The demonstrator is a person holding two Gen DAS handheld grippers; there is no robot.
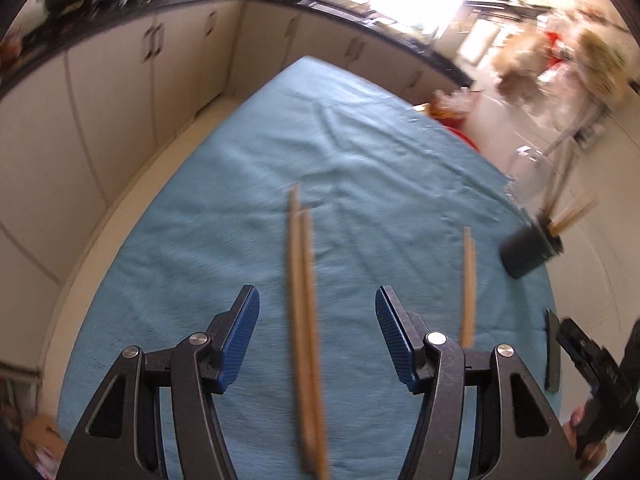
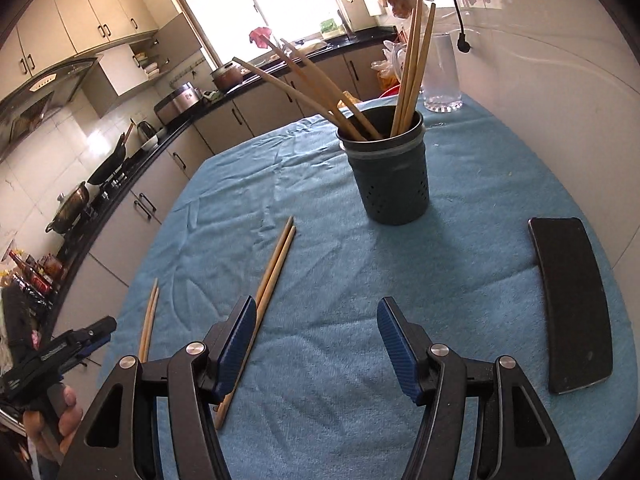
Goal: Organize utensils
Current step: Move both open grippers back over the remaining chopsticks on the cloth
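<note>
Left wrist view is showing the left gripper (image 1: 317,328) hanging over the desk (image 1: 224,208), which is lying under a blue cloth. Its blue-padded fingers (image 1: 240,340) are standing apart with nothing pressed between them. A pair of wooden chopsticks (image 1: 304,320) is lying on the cloth in the gap between the fingers, running lengthwise away from the camera and blurred. A second pair of chopsticks (image 1: 468,284) is lying just to the right of the right-hand finger, partly hidden behind it. Near the right edge of the desk a dark holder (image 1: 528,248) is standing with more chopsticks poking out of it, and a clear tumbler (image 1: 528,176) is standing beyond it. A black phone (image 1: 553,348) is lying at the far right, beside the right gripper (image 1: 568,340), which a hand is gripping.

Right wrist view is showing the right gripper (image 2: 318,340) with its fingers (image 2: 396,344) also standing apart and empty, hovering above bare cloth. One pair of chopsticks (image 2: 268,292) is lying diagonally on the cloth, passing behind the left-hand finger. The other pair (image 2: 149,320) is lying further left, near the left gripper (image 2: 90,334) and the hand (image 2: 60,412) that is holding it. The dark perforated holder (image 2: 390,176) is standing upright ahead, well apart from both loose pairs, carrying several chopsticks that are leaning left and upright. The tumbler (image 2: 442,76) is standing behind it, and the phone (image 2: 572,304) is lying flat at the right.
</note>
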